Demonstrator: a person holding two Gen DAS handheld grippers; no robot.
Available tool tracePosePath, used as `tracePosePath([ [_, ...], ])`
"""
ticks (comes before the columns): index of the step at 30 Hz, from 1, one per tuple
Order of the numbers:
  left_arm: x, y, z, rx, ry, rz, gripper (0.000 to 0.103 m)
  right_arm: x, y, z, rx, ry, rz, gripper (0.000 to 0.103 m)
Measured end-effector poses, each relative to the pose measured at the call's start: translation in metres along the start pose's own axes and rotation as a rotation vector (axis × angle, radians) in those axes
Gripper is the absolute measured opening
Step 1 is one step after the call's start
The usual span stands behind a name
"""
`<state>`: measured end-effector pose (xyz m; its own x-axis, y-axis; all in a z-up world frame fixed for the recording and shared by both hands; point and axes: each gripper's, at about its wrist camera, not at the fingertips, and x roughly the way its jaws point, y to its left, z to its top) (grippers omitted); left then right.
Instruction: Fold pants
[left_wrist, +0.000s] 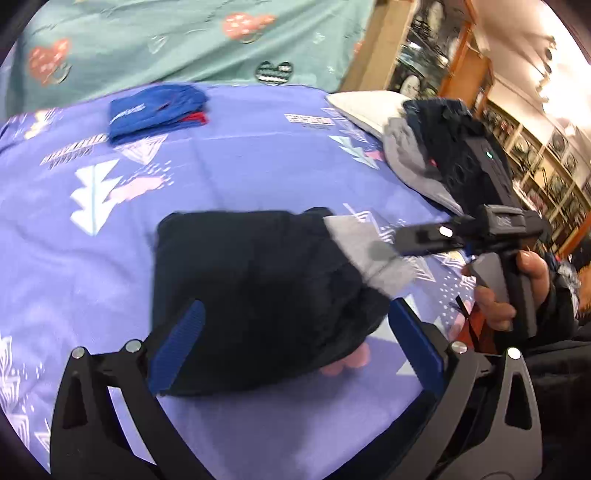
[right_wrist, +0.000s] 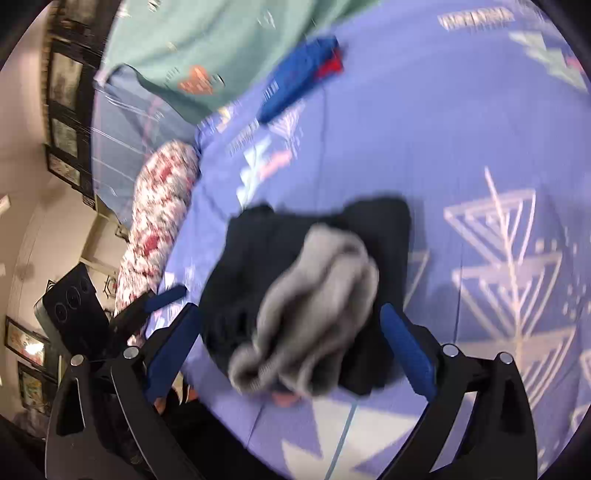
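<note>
Dark navy pants (left_wrist: 258, 288) with a grey lining or cuff (left_wrist: 369, 247) lie folded in a compact bundle on the purple patterned bedsheet (left_wrist: 240, 166). My left gripper (left_wrist: 295, 343) is open, its blue fingers either side of the bundle's near edge. In the right wrist view the same pants (right_wrist: 258, 258) show with the grey part (right_wrist: 317, 306) bunched on top. My right gripper (right_wrist: 291, 350) is open and straddles the bundle. The right gripper also shows in the left wrist view (left_wrist: 424, 240), held in a hand beside the grey cuff.
A folded blue and red garment (left_wrist: 155, 110) lies farther back on the sheet. A pile of grey and dark clothes (left_wrist: 424, 155) and a white pillow (left_wrist: 365, 107) sit at the right. A teal blanket (left_wrist: 184, 37) lies behind. A floral bolster (right_wrist: 159, 221) lies at the bed's left edge.
</note>
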<state>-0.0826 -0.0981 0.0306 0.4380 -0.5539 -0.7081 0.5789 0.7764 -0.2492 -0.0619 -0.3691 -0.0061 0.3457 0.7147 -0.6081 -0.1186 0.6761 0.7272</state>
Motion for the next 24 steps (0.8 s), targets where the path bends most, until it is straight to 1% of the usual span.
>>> tracePosePath([
  [1, 0.002, 0.010, -0.004, -0.037, 0.015, -0.005, 0.101, 0.000, 0.000, -0.002, 0.006, 0.016, 0.009, 0.098],
  [4, 0.010, 0.028, -0.010, -0.103, 0.050, -0.032, 0.101, 0.003, 0.006, -0.004, 0.011, 0.061, 0.041, 0.098],
  [5, 0.015, 0.030, -0.010, -0.112, 0.059, -0.038, 0.101, 0.005, 0.007, -0.004, 0.011, 0.074, 0.042, 0.098],
  [8, 0.022, 0.033, -0.013, -0.114, 0.058, -0.044, 0.101, 0.031, 0.008, -0.004, 0.032, 0.170, 0.089, 0.098],
  [9, 0.023, 0.033, -0.013, -0.114, 0.057, -0.047, 0.101, 0.039, 0.006, -0.004, 0.038, 0.169, 0.108, 0.096],
  [10, 0.023, 0.033, -0.014, -0.111, 0.056, -0.045, 0.101, 0.041, 0.005, -0.003, 0.049, 0.142, 0.110, 0.089],
  [11, 0.023, 0.033, -0.015, -0.109, 0.056, -0.039, 0.101, 0.041, 0.006, -0.002, 0.045, 0.123, 0.103, 0.056],
  [12, 0.023, 0.033, -0.016, -0.109, 0.057, -0.038, 0.101, 0.040, 0.014, 0.000, -0.007, 0.101, 0.093, 0.029],
  [13, 0.022, 0.033, -0.017, -0.109, 0.058, -0.042, 0.101, 0.034, 0.023, 0.001, -0.049, 0.072, 0.090, 0.028],
  [14, 0.020, 0.031, -0.017, -0.105, 0.052, -0.044, 0.101, 0.022, 0.040, 0.002, -0.129, 0.018, 0.066, 0.027],
  [15, 0.019, 0.029, -0.015, -0.099, 0.044, -0.050, 0.101, 0.015, 0.052, 0.002, -0.179, -0.011, 0.049, 0.026],
  [17, 0.016, 0.022, -0.009, -0.078, 0.028, -0.073, 0.101, -0.006, 0.081, 0.007, -0.313, -0.074, -0.018, 0.025],
  [18, 0.018, 0.018, -0.007, -0.067, 0.028, -0.079, 0.101, -0.010, 0.085, 0.010, -0.328, -0.083, -0.050, 0.025],
  [19, 0.023, 0.013, -0.006, -0.053, 0.040, -0.083, 0.101, -0.011, 0.084, 0.015, -0.324, -0.076, -0.095, 0.026],
  [21, 0.036, 0.010, -0.006, -0.039, 0.077, -0.078, 0.101, 0.002, 0.058, 0.023, -0.235, 0.013, -0.153, 0.029],
  [22, 0.047, 0.013, -0.008, -0.045, 0.109, -0.081, 0.101, 0.012, 0.040, 0.023, -0.185, 0.059, -0.187, 0.032],
  [23, 0.054, 0.017, -0.010, -0.062, 0.131, -0.090, 0.101, 0.024, 0.023, 0.021, -0.146, 0.106, -0.232, 0.038],
  [24, 0.057, 0.020, -0.011, -0.072, 0.134, -0.099, 0.101, 0.033, 0.001, 0.018, -0.094, 0.135, -0.238, 0.042],
])
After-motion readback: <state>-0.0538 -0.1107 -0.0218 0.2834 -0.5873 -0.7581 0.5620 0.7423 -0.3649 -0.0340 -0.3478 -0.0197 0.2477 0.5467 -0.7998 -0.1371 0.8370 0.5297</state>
